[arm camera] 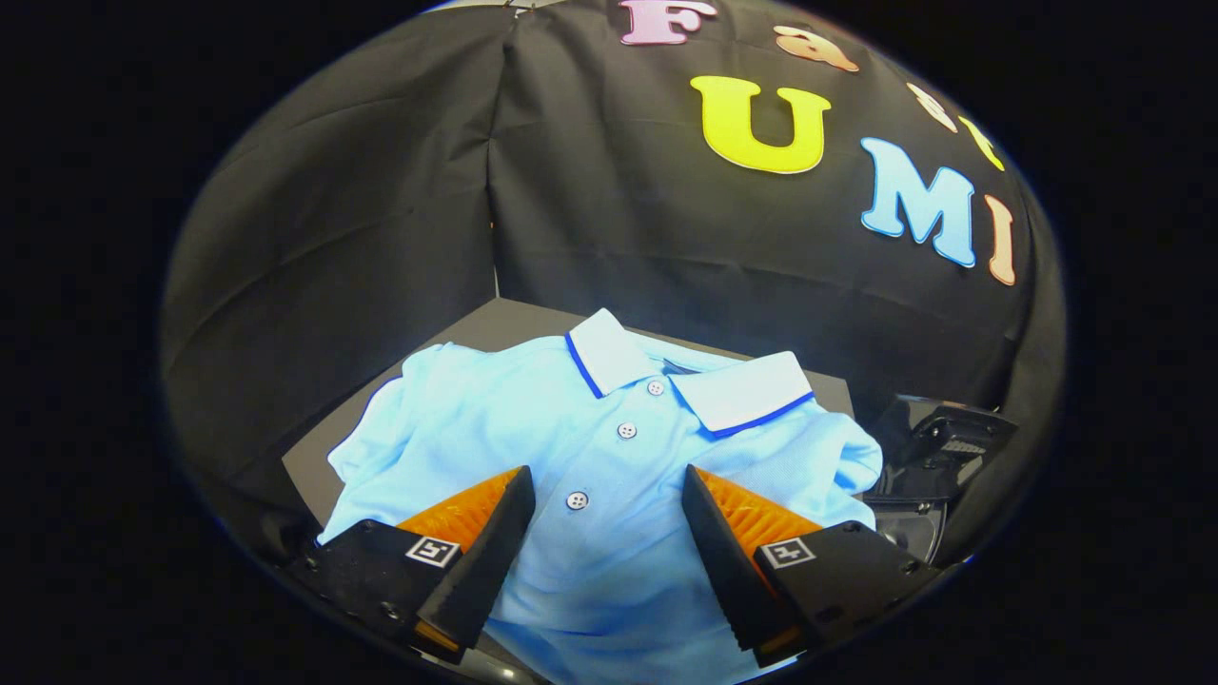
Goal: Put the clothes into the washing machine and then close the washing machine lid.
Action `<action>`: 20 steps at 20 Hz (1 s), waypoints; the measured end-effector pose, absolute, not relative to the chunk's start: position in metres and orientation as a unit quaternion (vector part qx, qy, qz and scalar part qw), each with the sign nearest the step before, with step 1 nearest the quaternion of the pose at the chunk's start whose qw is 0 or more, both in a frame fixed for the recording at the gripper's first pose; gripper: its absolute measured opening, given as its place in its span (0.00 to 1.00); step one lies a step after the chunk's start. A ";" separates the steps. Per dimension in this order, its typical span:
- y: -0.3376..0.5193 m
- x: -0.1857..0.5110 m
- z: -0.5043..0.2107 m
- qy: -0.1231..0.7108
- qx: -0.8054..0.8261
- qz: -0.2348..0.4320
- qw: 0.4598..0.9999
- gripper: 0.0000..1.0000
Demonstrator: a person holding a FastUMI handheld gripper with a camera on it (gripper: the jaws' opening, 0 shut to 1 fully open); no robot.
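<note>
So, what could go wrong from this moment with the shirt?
1. The gripper is open over the flat button placket of the light blue polo shirt; closing there may pinch only the top layer.
2. The black device sits close beside the shirt's sleeve, so lifting could perhaps drag cloth against it.

The polo shirt (pixel 609 466) is light blue. Its collar (pixel 685 376) is white, with a thin dark blue stripe along the edge. The small buttons (pixel 626 430) on the front are white. The surface (pixel 504 323) under the shirt is dark grey. The cloth wall (pixel 381 190) behind it is black. The washing machine (pixel 937 447) beside the shirt is black.
</note>
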State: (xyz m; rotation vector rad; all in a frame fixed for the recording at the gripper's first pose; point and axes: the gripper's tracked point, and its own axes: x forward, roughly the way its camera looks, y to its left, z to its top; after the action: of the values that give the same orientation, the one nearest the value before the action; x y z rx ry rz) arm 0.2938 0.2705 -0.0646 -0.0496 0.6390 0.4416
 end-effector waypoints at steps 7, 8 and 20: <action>0.274 0.294 -0.066 0.314 -0.028 0.210 0.925 0.32; 0.276 0.295 -0.067 0.314 -0.040 0.213 0.925 0.31; 0.275 0.295 -0.048 0.272 -0.017 0.240 0.932 0.01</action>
State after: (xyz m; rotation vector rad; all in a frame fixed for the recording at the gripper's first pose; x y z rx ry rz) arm 0.2945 0.2747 -0.0484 -0.0356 0.5565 0.4902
